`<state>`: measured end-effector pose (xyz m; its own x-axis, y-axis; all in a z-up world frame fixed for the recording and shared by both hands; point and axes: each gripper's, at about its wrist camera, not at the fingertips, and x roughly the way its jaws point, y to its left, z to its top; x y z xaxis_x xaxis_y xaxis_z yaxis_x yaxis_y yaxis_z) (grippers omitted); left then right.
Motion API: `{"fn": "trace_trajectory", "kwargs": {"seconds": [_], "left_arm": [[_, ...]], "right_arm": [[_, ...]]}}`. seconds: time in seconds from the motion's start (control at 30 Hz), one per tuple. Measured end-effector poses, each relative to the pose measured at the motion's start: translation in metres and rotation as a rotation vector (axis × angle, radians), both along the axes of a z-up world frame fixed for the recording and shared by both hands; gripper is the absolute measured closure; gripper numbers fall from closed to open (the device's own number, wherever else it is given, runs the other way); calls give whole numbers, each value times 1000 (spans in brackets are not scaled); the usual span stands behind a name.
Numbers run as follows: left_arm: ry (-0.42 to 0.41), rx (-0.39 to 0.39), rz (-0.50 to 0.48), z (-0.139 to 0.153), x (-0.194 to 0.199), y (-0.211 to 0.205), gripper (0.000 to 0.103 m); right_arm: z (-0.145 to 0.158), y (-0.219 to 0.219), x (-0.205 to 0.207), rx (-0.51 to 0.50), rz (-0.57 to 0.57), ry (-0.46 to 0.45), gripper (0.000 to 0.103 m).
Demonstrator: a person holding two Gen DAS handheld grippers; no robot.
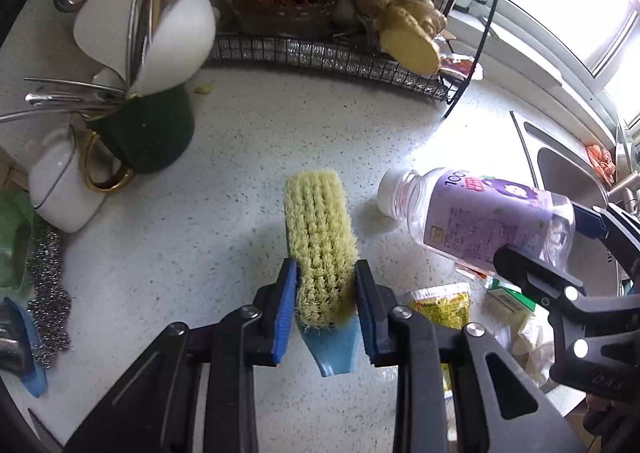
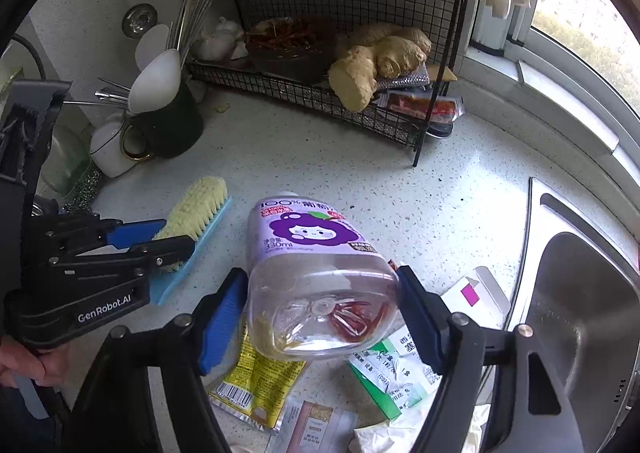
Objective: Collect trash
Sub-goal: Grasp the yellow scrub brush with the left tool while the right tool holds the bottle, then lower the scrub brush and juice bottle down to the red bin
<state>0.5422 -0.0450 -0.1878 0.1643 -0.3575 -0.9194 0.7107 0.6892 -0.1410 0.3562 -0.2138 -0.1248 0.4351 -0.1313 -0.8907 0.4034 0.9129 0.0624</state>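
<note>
My left gripper point(image 1: 326, 277) is shut on a scrub brush point(image 1: 320, 237) with yellow bristles and a blue back; both blue pads press on the bristle sides. The brush casts a shadow on the speckled counter point(image 1: 248, 157). My right gripper point(image 2: 322, 285) is shut on the base of a clear, empty bottle point(image 2: 312, 253) with a purple label, which is tilted with its white cap point(image 1: 390, 193) pointing away. In the right wrist view the left gripper point(image 2: 168, 237) and brush point(image 2: 196, 209) are at the left. Under the bottle lie a yellow packet point(image 2: 256, 381), a green-white box point(image 2: 384, 369) and crumpled tissue point(image 2: 400, 429).
A black wire rack point(image 2: 320, 101) with ginger and a bowl stands at the back. A dark mug of utensils point(image 2: 172, 125) and a white pot point(image 1: 60, 189) are at the back left, with steel wool point(image 1: 48, 293) beside them. The steel sink point(image 2: 580, 313) lies to the right.
</note>
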Motion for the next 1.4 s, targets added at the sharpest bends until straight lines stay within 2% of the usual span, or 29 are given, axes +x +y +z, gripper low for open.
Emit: {"fn": "trace_trajectory", "kwargs": {"seconds": [0.57,0.73,0.87,1.1,1.4], "left_arm": [[-90,-2,33,55,-65,32,78],[-134,-1,63,75,-99,48,78],[-157,-6,97,88,-136,58,78],[-198,-24,183,113,-227,77,78],[-211,-9,245,118,-342,91,78]], "right_arm": [[41,30,-45,-28,90,-170,34],[57,41,-68,-27,131,-199,34],[69,50,-97,-39,162,-219,34],[90,63,-168,-39,244,-276,34],[98,78,-265,-19,333,-304,34]]}}
